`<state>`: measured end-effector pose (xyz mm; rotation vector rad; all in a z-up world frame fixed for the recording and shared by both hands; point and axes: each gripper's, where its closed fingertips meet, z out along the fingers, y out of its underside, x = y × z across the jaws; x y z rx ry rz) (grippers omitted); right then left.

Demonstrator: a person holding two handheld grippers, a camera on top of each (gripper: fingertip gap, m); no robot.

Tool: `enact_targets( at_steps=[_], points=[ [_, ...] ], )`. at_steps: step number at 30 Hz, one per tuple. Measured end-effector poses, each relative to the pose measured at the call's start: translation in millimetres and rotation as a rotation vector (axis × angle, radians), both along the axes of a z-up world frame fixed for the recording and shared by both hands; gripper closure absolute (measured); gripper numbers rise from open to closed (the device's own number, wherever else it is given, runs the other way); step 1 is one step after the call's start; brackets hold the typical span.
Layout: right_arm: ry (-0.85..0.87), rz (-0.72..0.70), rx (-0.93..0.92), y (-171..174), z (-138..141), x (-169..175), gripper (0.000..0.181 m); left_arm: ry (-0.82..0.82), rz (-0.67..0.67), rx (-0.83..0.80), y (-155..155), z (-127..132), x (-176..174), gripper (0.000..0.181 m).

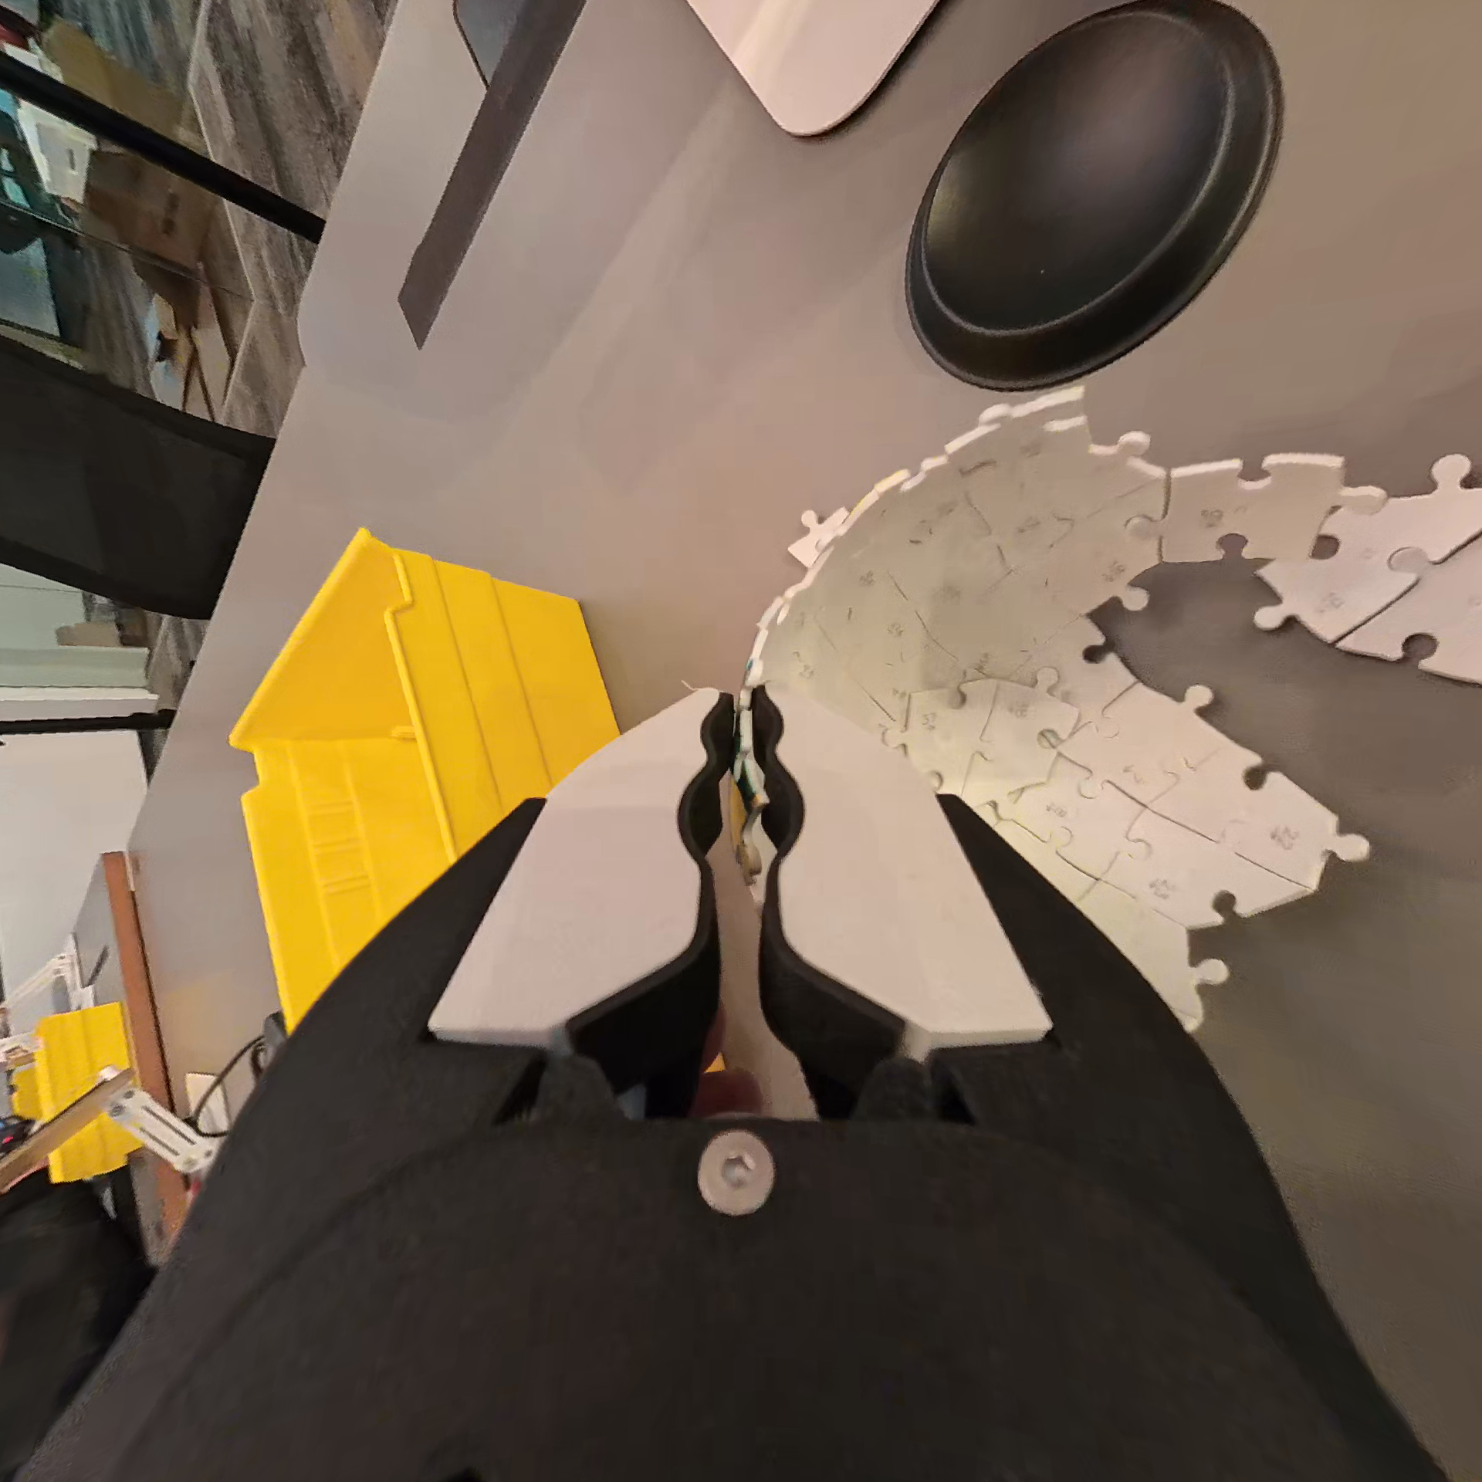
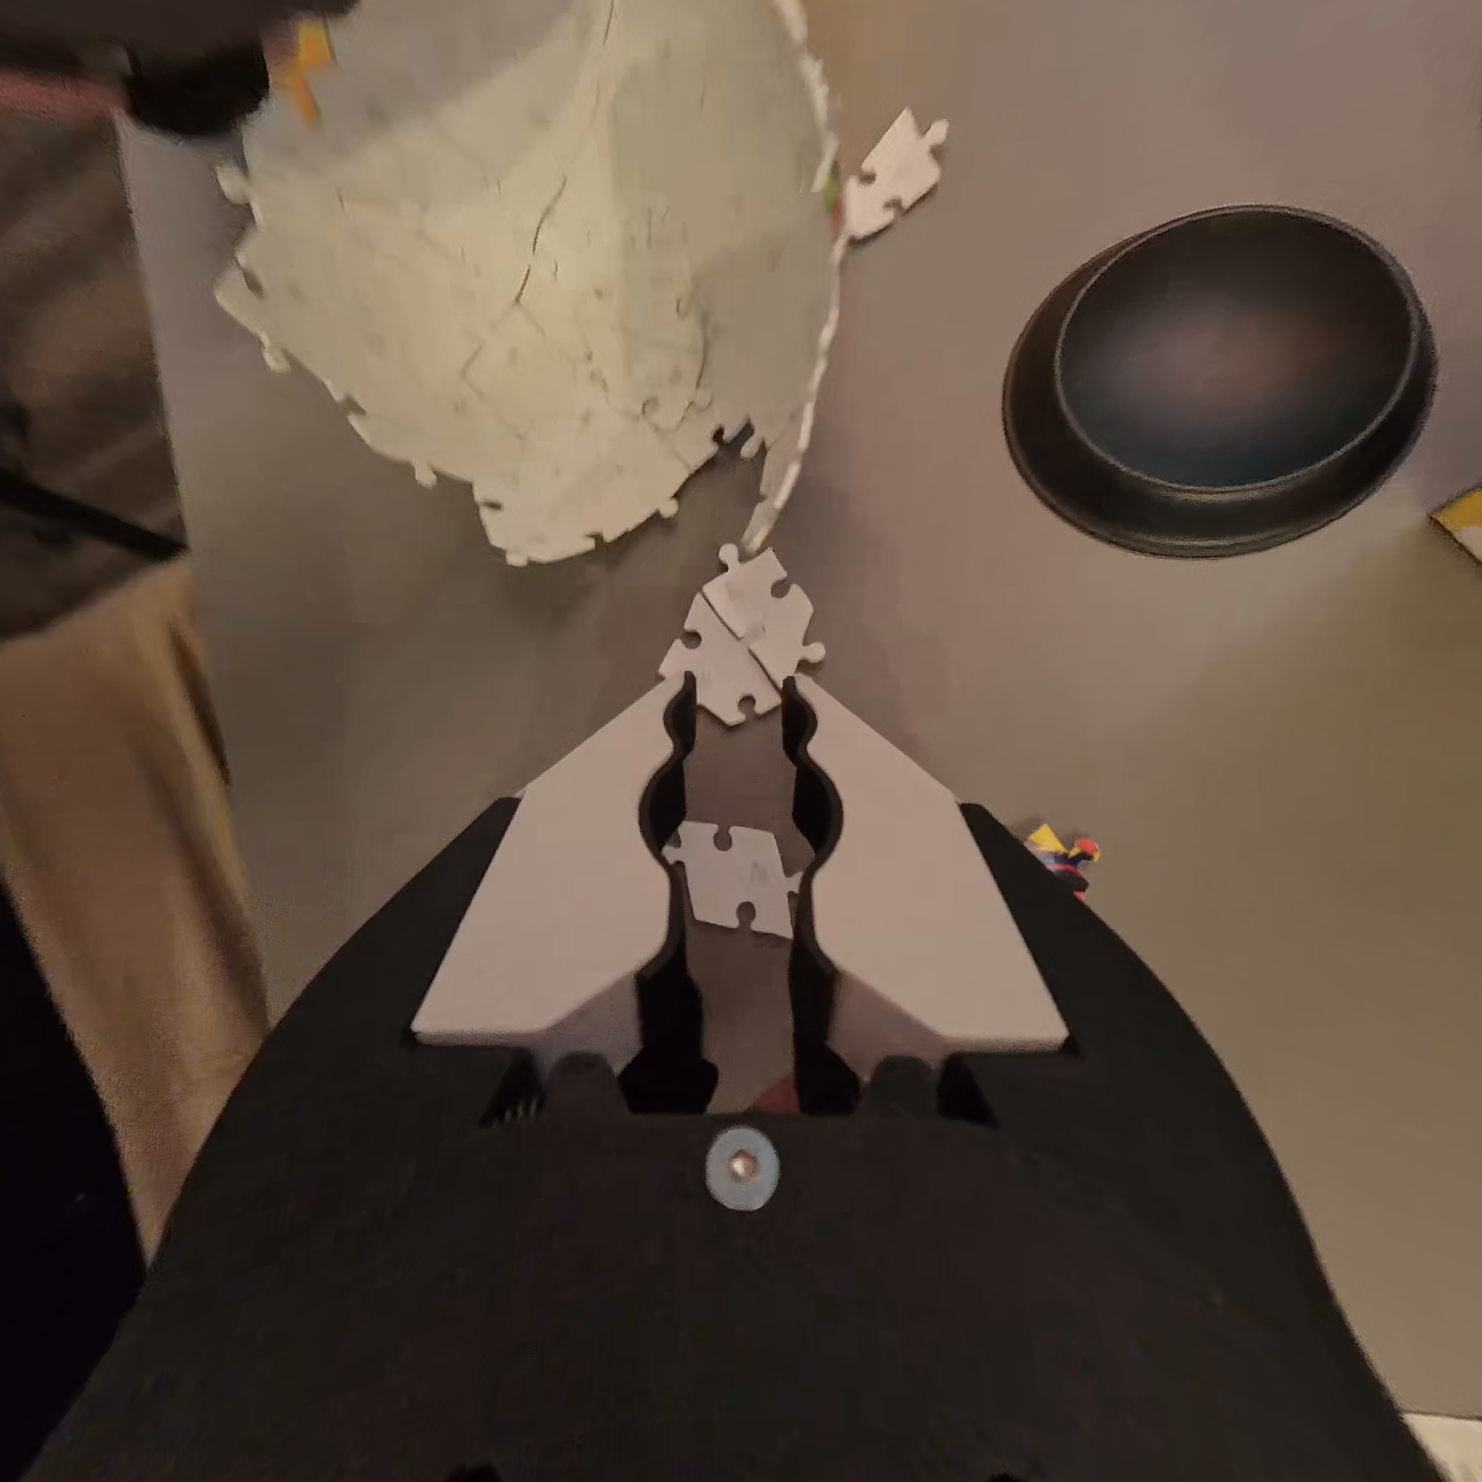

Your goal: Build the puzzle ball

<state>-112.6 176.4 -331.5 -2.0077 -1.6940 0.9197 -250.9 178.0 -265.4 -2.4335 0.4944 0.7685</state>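
Joining curved pieces into a shell (image 1: 986,641) is the step in hand: the ball is only partly built, white inner face showing, with an arm of linked pieces (image 1: 1315,553) trailing off its far edge. The left gripper (image 1: 744,706) holds the shell by its rim, jaws closed on the thin edge, which runs between the pads. In the right wrist view the shell (image 2: 529,305) appears lifted and blurred (probably in motion), above the grey table (image 2: 1123,722).

The right gripper (image 2: 736,682) is partly open; a joined pair of pieces (image 2: 742,641) sits at its fingertips, touching or nearly so, and contact cannot be confirmed. One loose piece (image 2: 734,878) lies on the table beneath the jaws. Another piece (image 2: 894,176) lies beyond the shell.

Next move, as judged: close the right jaws on the pair, align its tabs with the shell's open edge, and press in while the left grip steadies.

A black bowl (image 2: 1219,377) stands empty to the side; a yellow bin (image 1: 417,770) sits near the left gripper.
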Motion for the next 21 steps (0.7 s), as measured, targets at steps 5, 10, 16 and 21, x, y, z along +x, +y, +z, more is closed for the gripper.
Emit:
enact_targets(
  at_steps=[5, 10, 16, 21],
  points=[
    [-0.071, 0.056, 0.061, -15, -15, -4, 0.171, 0.063, -0.01, -0.021, 8, 5, 7, 0.177],
    [-0.069, 0.058, 0.124, -20, -17, -11, 0.178, 0.101, -0.011, -0.044, 10, 7, 14, 0.177],
    [-0.061, 0.095, 0.177, -22, -14, -12, 0.18, 0.1, -0.03, -0.054, 12, 6, 22, 0.177],
    [-0.11, 0.186, 0.202, -25, -17, 8, 0.181, 0.108, -0.042, -0.056, 13, 6, 22, 0.177]
  ],
)
